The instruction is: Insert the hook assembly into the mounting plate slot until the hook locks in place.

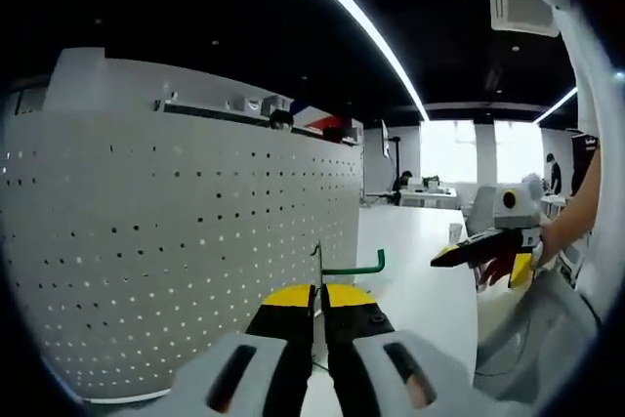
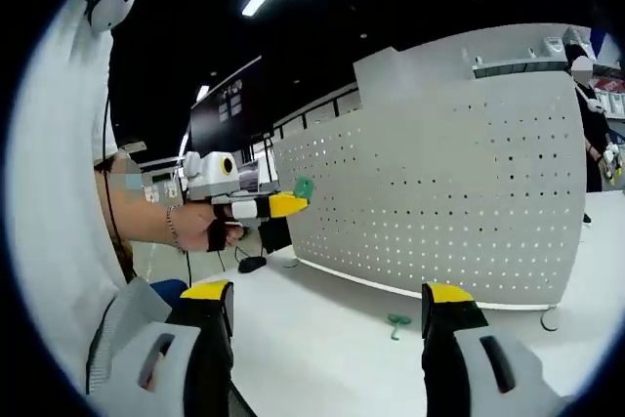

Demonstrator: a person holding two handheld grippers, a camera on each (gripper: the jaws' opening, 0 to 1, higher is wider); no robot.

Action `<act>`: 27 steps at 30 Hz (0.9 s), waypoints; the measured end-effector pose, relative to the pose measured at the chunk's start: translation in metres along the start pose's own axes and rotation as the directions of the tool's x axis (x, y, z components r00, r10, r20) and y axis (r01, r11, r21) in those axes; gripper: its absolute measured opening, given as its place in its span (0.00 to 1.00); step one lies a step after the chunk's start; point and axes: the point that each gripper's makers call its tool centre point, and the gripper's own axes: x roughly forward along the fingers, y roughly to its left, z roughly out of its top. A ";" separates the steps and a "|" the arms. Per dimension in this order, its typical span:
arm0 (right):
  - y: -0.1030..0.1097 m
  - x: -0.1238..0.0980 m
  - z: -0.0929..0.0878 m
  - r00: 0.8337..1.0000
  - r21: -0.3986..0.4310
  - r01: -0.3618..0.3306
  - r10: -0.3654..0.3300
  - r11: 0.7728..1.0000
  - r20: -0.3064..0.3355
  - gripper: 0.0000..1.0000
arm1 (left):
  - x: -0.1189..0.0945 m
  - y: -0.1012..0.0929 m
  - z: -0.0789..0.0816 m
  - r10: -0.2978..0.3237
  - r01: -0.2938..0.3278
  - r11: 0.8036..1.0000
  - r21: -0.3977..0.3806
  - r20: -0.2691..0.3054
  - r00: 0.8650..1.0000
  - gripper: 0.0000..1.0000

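Left gripper view, near: the left tongs [image 1: 319, 300], yellow-tipped, are closed tight on the green hook [image 1: 354, 268], whose dark stem stands upright between the tips while its green arm runs off to the right and turns up at the end. The grip low on the stem appears chosen to leave the hook's working end free as it is carried toward the perforated plate [image 1: 176, 241], the white pegboard standing upright just to the left of the tongs; the hook is near the board but not yet in any hole, so the insertion is judged still to be made. Farther right, the right tongs [image 1: 469, 251] hang over the white tabletop [image 1: 420, 290], apparently waiting.

Right gripper view, near: the right tongs [image 2: 327, 305] stand wide apart and hold nothing. Between them, a second small green hook [image 2: 398, 322] lies loose on the tabletop [image 2: 322, 339] in front of the plate's foot. Beyond, at left, a hand presents the left tongs [image 2: 293, 204] with the hook [image 2: 304, 187] to the plate's [image 2: 449, 192] near edge.

Room: a smooth, bare white tabletop; a dark ceiling with long light strips; desks, a dark monitor and bright windows far behind the board
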 end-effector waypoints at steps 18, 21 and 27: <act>0.005 0.019 0.015 0.999 0.008 -0.037 0.036 0.999 0.022 0.71 | -0.002 -0.010 -0.009 -0.013 0.013 1.000 0.007 -0.024 1.000 0.03; 0.008 0.026 0.014 0.999 0.020 -0.050 0.050 0.999 0.018 0.70 | -0.002 -0.011 -0.009 -0.012 0.012 1.000 0.007 -0.024 1.000 0.03; 0.018 0.041 0.015 0.996 0.013 -0.087 0.086 0.996 0.015 0.69 | -0.003 -0.014 -0.007 -0.004 0.004 1.000 0.000 -0.014 1.000 0.03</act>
